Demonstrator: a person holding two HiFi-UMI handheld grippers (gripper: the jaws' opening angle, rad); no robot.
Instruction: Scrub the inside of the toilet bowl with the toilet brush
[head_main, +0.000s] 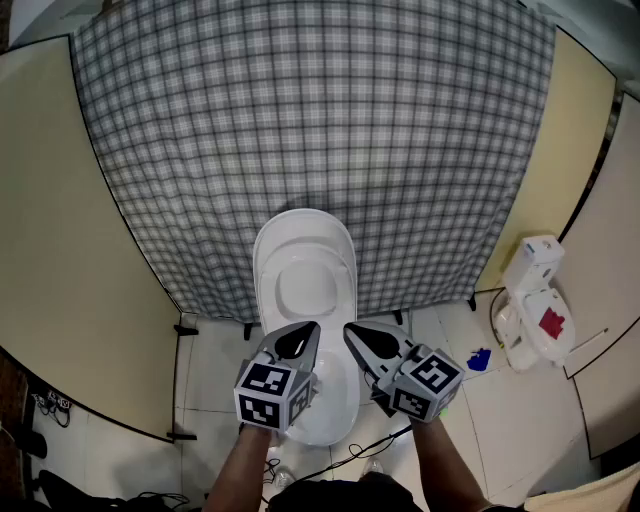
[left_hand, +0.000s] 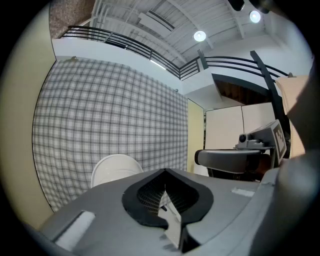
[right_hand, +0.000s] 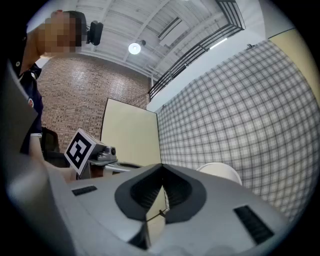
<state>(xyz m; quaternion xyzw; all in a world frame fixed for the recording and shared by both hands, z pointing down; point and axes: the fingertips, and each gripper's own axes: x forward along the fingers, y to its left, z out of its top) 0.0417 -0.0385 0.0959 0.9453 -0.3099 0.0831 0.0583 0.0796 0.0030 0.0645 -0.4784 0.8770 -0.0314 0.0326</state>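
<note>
Toilet (head_main: 305, 285) lengthwise toward checked cloth (head_main: 320, 130); left hand-held gripper (head_main: 302, 335) and right hand-held gripper (head_main: 355, 335) both pressed together, empty.

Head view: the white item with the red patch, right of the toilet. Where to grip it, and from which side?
Probably the white item's narrower boxy top, from above on the toilet side: it stands upright and its lower body looks rounded and wide. The right hand-held gripper, now shut, is nearer.
</note>
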